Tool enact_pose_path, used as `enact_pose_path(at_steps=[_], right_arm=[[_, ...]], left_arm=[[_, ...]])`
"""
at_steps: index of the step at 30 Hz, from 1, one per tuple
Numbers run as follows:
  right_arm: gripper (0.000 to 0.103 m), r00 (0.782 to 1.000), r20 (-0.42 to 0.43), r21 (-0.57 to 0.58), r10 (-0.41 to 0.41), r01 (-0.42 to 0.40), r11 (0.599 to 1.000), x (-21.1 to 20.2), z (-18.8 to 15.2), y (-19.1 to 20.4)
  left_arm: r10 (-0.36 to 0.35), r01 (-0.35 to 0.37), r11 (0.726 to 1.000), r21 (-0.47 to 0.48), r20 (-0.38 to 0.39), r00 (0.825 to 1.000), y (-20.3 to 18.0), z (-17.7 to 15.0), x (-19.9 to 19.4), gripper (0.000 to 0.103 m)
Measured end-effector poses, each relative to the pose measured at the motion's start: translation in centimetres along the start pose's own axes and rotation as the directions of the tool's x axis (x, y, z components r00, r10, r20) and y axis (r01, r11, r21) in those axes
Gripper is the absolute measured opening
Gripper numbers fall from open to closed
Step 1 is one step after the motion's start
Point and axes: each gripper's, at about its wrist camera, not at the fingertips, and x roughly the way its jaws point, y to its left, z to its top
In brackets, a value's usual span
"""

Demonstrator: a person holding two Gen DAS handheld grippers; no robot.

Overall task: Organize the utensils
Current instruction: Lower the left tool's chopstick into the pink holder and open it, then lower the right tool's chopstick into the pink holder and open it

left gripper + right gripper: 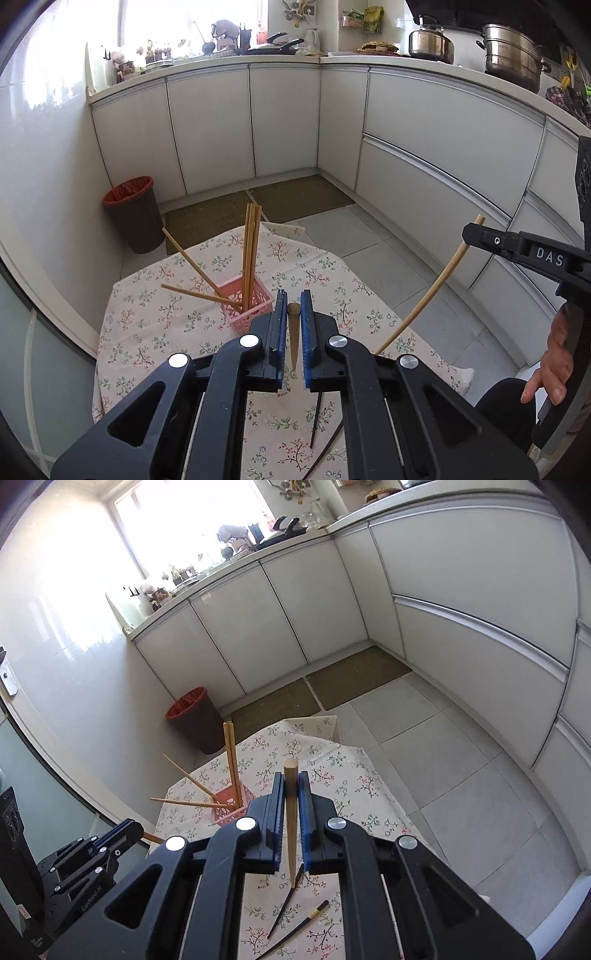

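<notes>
A pink basket point(245, 314) point(231, 810) stands on the floral-clothed table point(155, 325) with several wooden chopsticks leaning in it. My left gripper point(294, 298) is shut on a brown chopstick point(293, 332), just right of the basket; in the right wrist view the left gripper point(133, 830) shows at lower left. My right gripper point(291, 777) is shut on a pale wooden chopstick point(290, 812), held above the table. In the left wrist view the right gripper point(468, 233) is at the right, the pale chopstick point(432, 288) slanting down from it. Two dark chopsticks point(286, 904) lie on the cloth near me.
A brown bin with a red liner point(135, 214) stands on the floor beyond the table's left corner. White cabinets point(424, 122) run along the back and right. A person's hand point(554, 365) grips the right gripper's handle. Tiled floor point(443, 760) lies right of the table.
</notes>
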Motion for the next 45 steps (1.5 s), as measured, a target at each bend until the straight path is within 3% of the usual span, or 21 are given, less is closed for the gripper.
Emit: enact_pose_path(at_steps=[12, 19, 27, 30, 33, 37, 40, 45], right_arm=[[0.008, 0.998, 0.047, -0.028, 0.051, -0.05, 0.998, 0.7, 3.6, 0.8], [0.008, 0.997, 0.045, -0.034, 0.069, -0.068, 0.997, 2.1, 4.8, 1.0], [0.008, 0.998, 0.019, -0.026, 0.065, -0.064, 0.998, 4.3, 4.8, 0.8], [0.008, 0.997, 0.025, -0.032, 0.077, -0.076, 0.997, 4.9, 5.1, 1.7], [0.008, 0.994, 0.036, -0.044, 0.101, -0.099, 0.994, 5.5, 5.7, 3.2], [0.008, 0.988, 0.07, -0.09, 0.135, -0.128, 0.988, 6.1, 6.7, 6.5], [0.008, 0.986, 0.079, -0.123, 0.144, -0.134, 0.983, 7.6, 7.1, 8.8], [0.008, 0.986, 0.099, -0.195, 0.137, -0.116, 0.974, 10.3, 6.8, 11.8]], left_arm=[[0.078, -0.069, 0.994, -0.082, 0.119, 0.99, 2.6, 8.6, -1.2, 0.006], [0.138, -0.126, 0.986, -0.11, 0.111, 0.984, 3.9, 10.6, 1.3, 0.006], [0.144, -0.135, 0.977, -0.164, 0.044, 0.989, 6.0, 9.1, 5.3, 0.006], [0.114, -0.118, 0.978, -0.175, -0.03, 0.993, 6.7, 7.0, 7.5, 0.007], [0.109, -0.123, 0.977, -0.172, -0.09, 0.99, 7.2, 5.4, 8.5, 0.021], [0.122, -0.109, 0.955, -0.277, 0.029, 0.992, 9.1, 4.8, 4.4, 0.035], [0.163, -0.116, 0.937, -0.33, 0.118, 0.979, 10.2, 4.7, 1.0, 0.047], [0.195, -0.137, 0.921, -0.364, 0.129, 0.972, 11.7, 3.1, -0.9, 0.048]])
